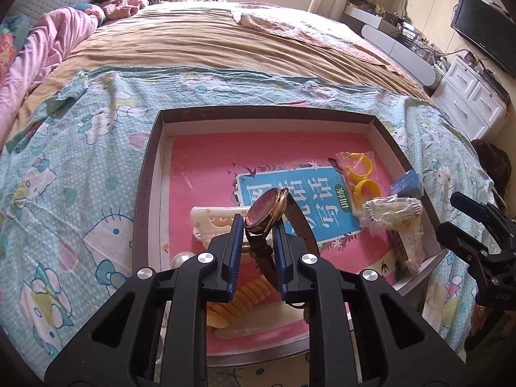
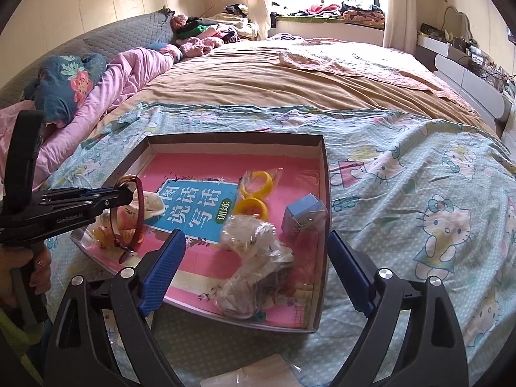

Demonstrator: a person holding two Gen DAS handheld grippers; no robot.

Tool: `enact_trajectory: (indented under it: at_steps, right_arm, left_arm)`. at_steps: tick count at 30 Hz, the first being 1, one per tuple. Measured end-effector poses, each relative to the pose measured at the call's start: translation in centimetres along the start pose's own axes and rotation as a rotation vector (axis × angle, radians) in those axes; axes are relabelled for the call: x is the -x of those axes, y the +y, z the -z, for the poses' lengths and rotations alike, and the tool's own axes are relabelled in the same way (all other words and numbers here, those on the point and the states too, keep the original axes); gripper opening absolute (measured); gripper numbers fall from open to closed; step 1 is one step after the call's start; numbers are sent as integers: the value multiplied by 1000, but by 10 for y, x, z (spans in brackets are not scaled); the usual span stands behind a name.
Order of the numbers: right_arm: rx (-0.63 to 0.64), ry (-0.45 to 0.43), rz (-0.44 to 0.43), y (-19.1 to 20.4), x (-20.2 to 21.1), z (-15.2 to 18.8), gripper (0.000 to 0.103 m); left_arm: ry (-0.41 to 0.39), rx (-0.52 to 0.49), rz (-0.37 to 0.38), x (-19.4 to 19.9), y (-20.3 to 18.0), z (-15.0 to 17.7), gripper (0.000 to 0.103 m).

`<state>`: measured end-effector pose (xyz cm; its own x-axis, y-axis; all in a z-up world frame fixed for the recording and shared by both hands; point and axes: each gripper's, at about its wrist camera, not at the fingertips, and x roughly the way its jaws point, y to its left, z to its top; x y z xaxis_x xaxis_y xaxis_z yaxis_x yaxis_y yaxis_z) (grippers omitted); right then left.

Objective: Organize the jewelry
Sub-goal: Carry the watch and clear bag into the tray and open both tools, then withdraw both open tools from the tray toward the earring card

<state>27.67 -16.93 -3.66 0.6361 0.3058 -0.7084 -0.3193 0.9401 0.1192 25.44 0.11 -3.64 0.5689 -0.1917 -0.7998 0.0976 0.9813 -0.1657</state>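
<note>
Left wrist view shows the left gripper [image 1: 258, 225] clamped on a wristwatch [image 1: 266, 209], its blue ribbed jaws pinching the dark leather strap just below the case. The watch is held up above the shallow cardboard box [image 1: 145, 174], its round gilt case and reddish glass tilted just beyond the jaw tips, with the free strap end hanging down between the jaws.

I judge the watch light but awkward: the strap is limp and will swing, the polished case is slippery, and the glass could scratch, so holding the strap close to the case seems the safest grip.

Beneath the jaws lie a white plastic hair clip [image 1: 213, 217], a pearl-like bead [image 1: 180, 259] and a ridged orange piece [image 1: 248, 293], all on a glossy pink book cover. Ahead and to the right sit yellow plastic rings [image 1: 358, 174] in a crinkly clear bag.

Right wrist view has the right gripper [image 2: 256, 261] empty, its jaws spread wide above a transparent bagged bundle [image 2: 254, 258] and beside a small blue box [image 2: 303, 213].
</note>
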Motion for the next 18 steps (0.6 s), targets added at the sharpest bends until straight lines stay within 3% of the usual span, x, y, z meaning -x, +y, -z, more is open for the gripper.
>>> enact_trajectory:
  at_steps: [3, 5, 9, 15, 18]
  right_arm:
    - [-10, -5, 1, -2, 5, 1, 89]
    - [-16, -9, 2, -3, 9, 2, 90]
    - [-23, -26, 7, -4, 19, 3, 92]
    - [-16, -58, 8, -3, 35, 2, 93]
    - [-10, -76, 9, -1, 45, 2, 94]
  left_arm:
    - [1, 0, 1, 1, -1, 0, 18]
    - [-13, 2, -2, 5, -1, -1, 30]
    - [-36, 2, -2, 17, -2, -4, 37]
    - [-85, 4, 0, 41, -7, -7, 58]
    - [-119, 5, -19, 55, -10, -7, 80]
